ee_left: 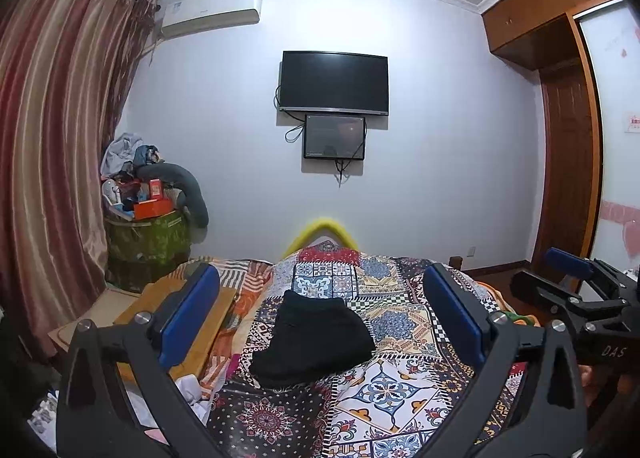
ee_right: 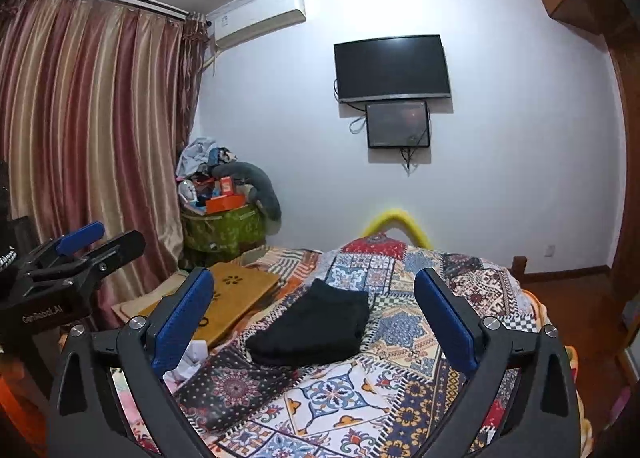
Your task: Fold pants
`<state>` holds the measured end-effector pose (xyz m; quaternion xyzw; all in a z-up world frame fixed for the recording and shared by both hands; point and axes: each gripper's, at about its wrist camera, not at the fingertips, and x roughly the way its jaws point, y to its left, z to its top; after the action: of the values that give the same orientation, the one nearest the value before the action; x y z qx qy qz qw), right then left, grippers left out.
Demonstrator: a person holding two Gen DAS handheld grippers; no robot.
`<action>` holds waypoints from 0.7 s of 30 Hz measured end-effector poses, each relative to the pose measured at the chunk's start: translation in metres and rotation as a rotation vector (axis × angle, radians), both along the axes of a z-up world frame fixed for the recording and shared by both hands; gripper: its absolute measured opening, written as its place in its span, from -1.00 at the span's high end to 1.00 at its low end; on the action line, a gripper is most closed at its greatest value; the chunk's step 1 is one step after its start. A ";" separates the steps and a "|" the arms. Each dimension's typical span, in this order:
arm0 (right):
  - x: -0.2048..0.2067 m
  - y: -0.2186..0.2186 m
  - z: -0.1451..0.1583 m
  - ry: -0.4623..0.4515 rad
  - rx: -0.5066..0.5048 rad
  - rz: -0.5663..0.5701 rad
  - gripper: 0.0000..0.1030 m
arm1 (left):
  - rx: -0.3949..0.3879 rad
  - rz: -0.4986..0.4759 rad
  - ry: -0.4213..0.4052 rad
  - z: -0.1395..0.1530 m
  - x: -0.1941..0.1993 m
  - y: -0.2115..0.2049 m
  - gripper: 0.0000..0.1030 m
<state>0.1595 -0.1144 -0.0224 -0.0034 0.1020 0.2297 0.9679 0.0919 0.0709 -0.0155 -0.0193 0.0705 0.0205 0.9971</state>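
Note:
The black pants lie in a compact folded bundle on the patchwork bedspread. My left gripper hovers in front of them, its blue pads spread wide and empty. In the right wrist view the same pants rest flat on the bedspread, and my right gripper is open as well, holding nothing. Neither gripper touches the cloth. The right gripper shows at the right edge of the left wrist view, and the left gripper at the left edge of the right wrist view.
A wooden board lies at the bed's left side beside striped curtains. A green basket heaped with clutter stands in the corner. A dark TV hangs on the far wall, a wardrobe stands on the right.

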 end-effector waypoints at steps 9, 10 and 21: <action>-0.006 -0.002 -0.005 0.002 0.004 -0.009 -0.94 | 0.002 -0.009 0.022 -0.006 0.004 -0.003 -1.00; -0.007 -0.001 -0.005 0.003 0.005 -0.010 -0.94 | 0.004 -0.010 0.022 -0.007 0.005 -0.003 -0.99; -0.007 0.001 -0.008 0.019 -0.001 -0.004 -0.96 | 0.002 -0.027 0.027 -0.010 0.007 -0.001 -1.00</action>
<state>0.1521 -0.1133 -0.0301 -0.0013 0.1111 0.2279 0.9673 0.0985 0.0702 -0.0253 -0.0170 0.0843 0.0076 0.9963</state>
